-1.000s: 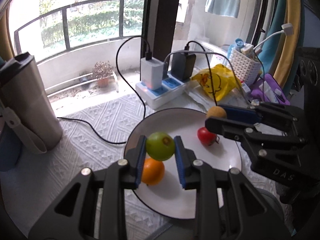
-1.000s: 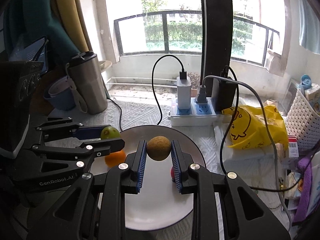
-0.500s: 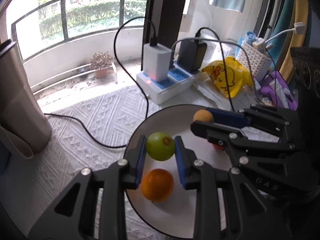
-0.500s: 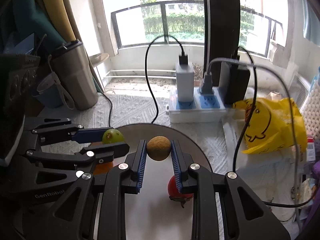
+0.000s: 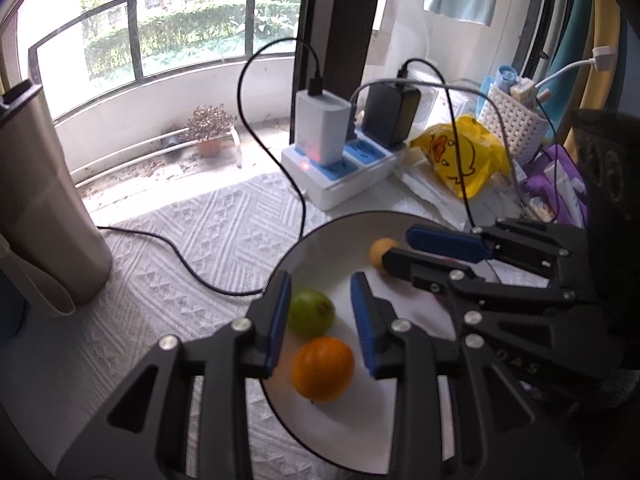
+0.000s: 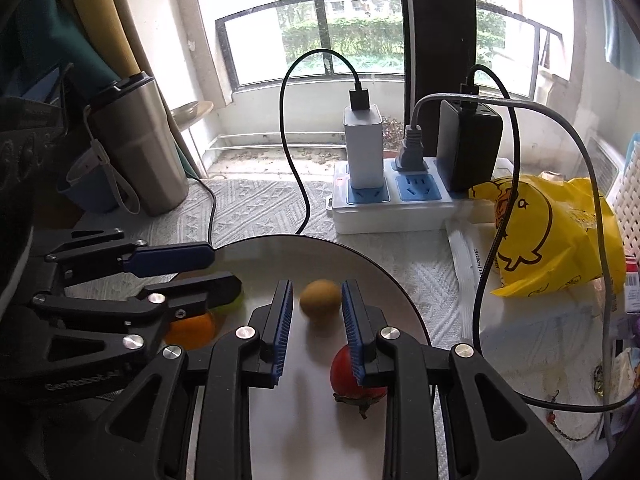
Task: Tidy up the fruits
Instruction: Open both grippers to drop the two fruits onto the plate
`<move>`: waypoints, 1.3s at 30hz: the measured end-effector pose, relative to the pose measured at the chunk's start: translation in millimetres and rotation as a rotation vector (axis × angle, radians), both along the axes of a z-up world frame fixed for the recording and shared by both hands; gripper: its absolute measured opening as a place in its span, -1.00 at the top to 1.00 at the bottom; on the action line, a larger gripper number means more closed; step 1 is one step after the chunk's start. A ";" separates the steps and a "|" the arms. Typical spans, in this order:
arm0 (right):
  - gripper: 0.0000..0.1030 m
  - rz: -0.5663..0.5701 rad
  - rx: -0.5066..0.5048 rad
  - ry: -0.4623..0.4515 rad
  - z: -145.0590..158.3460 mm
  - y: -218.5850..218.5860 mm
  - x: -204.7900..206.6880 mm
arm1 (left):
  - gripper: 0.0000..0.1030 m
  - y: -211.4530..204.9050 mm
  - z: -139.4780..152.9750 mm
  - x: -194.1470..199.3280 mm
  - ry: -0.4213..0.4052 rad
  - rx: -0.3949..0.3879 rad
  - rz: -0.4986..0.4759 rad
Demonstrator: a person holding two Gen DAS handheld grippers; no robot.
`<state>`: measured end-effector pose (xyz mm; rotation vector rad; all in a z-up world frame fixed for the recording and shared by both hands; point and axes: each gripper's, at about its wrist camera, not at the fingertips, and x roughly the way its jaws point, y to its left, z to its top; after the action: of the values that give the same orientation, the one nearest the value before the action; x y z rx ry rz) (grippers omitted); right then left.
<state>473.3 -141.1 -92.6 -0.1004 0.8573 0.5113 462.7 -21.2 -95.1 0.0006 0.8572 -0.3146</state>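
We are setting the fruits together on the white plate [image 5: 320, 236]. Our left gripper [image 5: 320, 308] has just been opening, so the green fruit [image 5: 311, 314] is lying released between its pads, just behind the orange [image 5: 322, 368] on the plate. Our right gripper [image 6: 316, 310] is clenching the brown fruit [image 6: 320, 297] low over the plate's middle, behind the red fruit [image 6: 345, 378], probably to lay it there.
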 end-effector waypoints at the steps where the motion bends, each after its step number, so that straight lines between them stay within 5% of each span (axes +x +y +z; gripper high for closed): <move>1: 0.48 -0.004 -0.002 0.001 0.1 -0.2 -0.6 | 0.30 -0.3 2.1 -1.1 -0.005 0.002 0.003; 20: 0.47 -0.004 0.025 -0.060 39.8 -6.9 -51.9 | 0.08 9.1 48.5 -54.7 -0.103 -0.013 0.045; 26: 0.47 -0.007 0.030 -0.081 54.3 -12.3 -74.1 | -0.46 12.6 61.5 -80.5 -0.143 -0.028 0.058; 39: 0.46 0.006 0.030 -0.123 76.2 -11.1 -122.8 | -0.48 18.7 80.9 -140.5 -0.212 -0.018 0.091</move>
<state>350.5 -152.1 -16.4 -0.1062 0.7296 0.5186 322.3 -2.5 -14.3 -0.0212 0.6419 -0.2320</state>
